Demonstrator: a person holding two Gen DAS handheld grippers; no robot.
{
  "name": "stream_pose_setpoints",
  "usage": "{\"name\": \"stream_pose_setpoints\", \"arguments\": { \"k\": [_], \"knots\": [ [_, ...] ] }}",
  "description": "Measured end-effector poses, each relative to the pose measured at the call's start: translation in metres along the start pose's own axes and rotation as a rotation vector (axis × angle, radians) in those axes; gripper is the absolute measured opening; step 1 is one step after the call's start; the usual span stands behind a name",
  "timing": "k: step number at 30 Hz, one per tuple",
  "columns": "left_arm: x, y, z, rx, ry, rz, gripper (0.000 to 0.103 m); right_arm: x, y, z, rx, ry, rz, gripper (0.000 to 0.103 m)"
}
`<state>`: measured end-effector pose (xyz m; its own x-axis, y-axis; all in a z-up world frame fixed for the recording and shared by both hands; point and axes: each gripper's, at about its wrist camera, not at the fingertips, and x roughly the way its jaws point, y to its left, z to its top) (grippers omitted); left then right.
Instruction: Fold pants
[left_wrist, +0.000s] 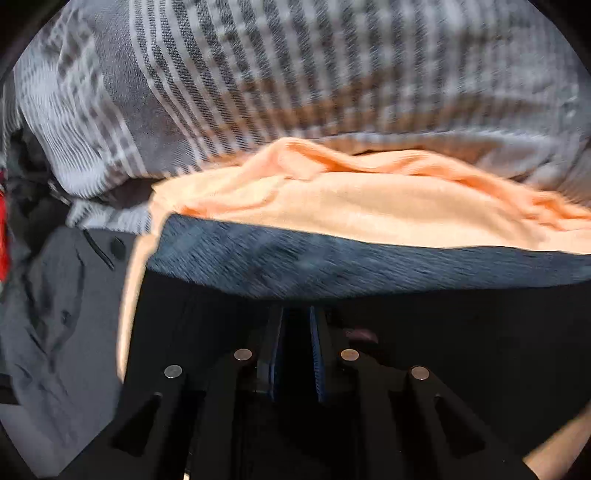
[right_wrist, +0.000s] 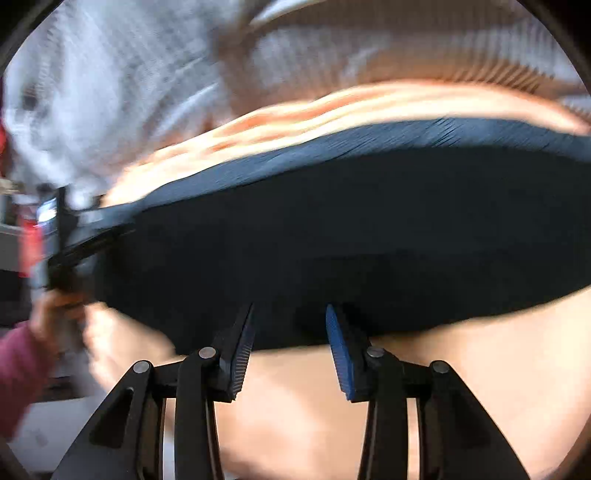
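The dark navy pants (left_wrist: 332, 266) hang as a taut sheet over a peach cloth (left_wrist: 351, 206). In the left wrist view my left gripper (left_wrist: 297, 314) is shut on the pants' near edge, and the fabric hides its fingertips. The right wrist view shows the pants (right_wrist: 332, 221) stretched across the middle. My right gripper (right_wrist: 290, 308) stands open, its blue pads (right_wrist: 341, 354) apart; the pants' lower edge lies between the fingertips, unpressed. At the far left my left gripper (right_wrist: 118, 230) clamps the other corner, held by a hand in a maroon sleeve (right_wrist: 18, 369).
Grey striped bedding (left_wrist: 295, 74) fills the space beyond the peach cloth (right_wrist: 295, 406), which also spreads under the right gripper. A grey garment with a button (left_wrist: 55, 314) lies at the left. A red object (left_wrist: 3, 240) shows at the left edge.
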<state>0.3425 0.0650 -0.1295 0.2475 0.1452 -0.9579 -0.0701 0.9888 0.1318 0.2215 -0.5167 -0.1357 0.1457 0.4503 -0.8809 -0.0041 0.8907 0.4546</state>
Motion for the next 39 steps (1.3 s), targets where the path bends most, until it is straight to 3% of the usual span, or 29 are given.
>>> {"name": "stream_pose_setpoints", "arguments": {
  "k": [2,3,4,7,11,13,14,15,18,21,24,29,31,33,35,39],
  "knots": [
    [0.0,-0.015,-0.005,0.013,0.017,-0.026,0.016,0.02,0.014,-0.02,0.057,0.084,0.153,0.044],
    [0.0,-0.02,-0.011,0.047,0.022,-0.004,0.016,0.03,0.018,-0.027,0.07,0.107,0.189,0.044],
    [-0.002,-0.013,-0.031,0.068,0.018,0.011,0.016,0.042,0.025,-0.034,0.081,0.129,0.218,0.044],
    [0.003,-0.025,-0.051,0.116,-0.025,0.036,0.016,0.072,0.035,-0.036,0.136,0.149,0.286,0.044],
    [-0.001,-0.029,-0.054,0.106,-0.022,0.03,0.016,0.108,0.046,-0.044,0.238,0.132,0.366,0.044],
    [0.019,-0.028,-0.057,0.104,-0.024,0.023,0.016,0.125,0.055,-0.039,0.265,0.131,0.378,0.043],
    [0.019,-0.03,-0.056,0.104,-0.024,0.022,0.016,0.135,0.061,-0.036,0.284,0.135,0.384,0.039],
    [0.019,-0.03,-0.056,0.102,-0.022,0.021,0.016,0.137,0.068,-0.033,0.29,0.129,0.385,0.019],
    [0.03,-0.022,-0.052,0.095,-0.021,0.018,0.016,0.116,0.076,-0.031,0.231,0.101,0.379,0.015],
    [0.035,-0.019,-0.052,0.106,-0.03,0.029,0.016,0.121,0.07,-0.05,0.238,0.176,0.33,0.005],
    [0.029,-0.025,-0.054,0.119,-0.007,0.044,0.016,0.115,0.063,-0.062,0.242,0.213,0.26,0.01],
    [-0.007,-0.07,-0.073,0.141,0.003,-0.071,0.016,0.05,0.056,-0.029,0.108,0.025,0.116,0.016],
    [-0.003,-0.089,-0.08,0.153,0.026,-0.098,0.016,0.033,0.038,-0.005,0.105,-0.047,0.041,0.034],
    [0.004,-0.111,-0.09,0.184,0.042,-0.043,0.017,0.033,0.02,0.014,0.133,-0.07,-0.038,0.044],
    [0.004,-0.124,-0.097,0.238,-0.006,0.011,0.019,0.025,-0.016,0.023,0.198,-0.075,-0.118,0.04],
    [-0.003,-0.139,-0.104,0.314,0.002,0.055,0.019,-0.028,-0.066,0.012,0.408,-0.175,-0.091,0.041]
  ]
}}
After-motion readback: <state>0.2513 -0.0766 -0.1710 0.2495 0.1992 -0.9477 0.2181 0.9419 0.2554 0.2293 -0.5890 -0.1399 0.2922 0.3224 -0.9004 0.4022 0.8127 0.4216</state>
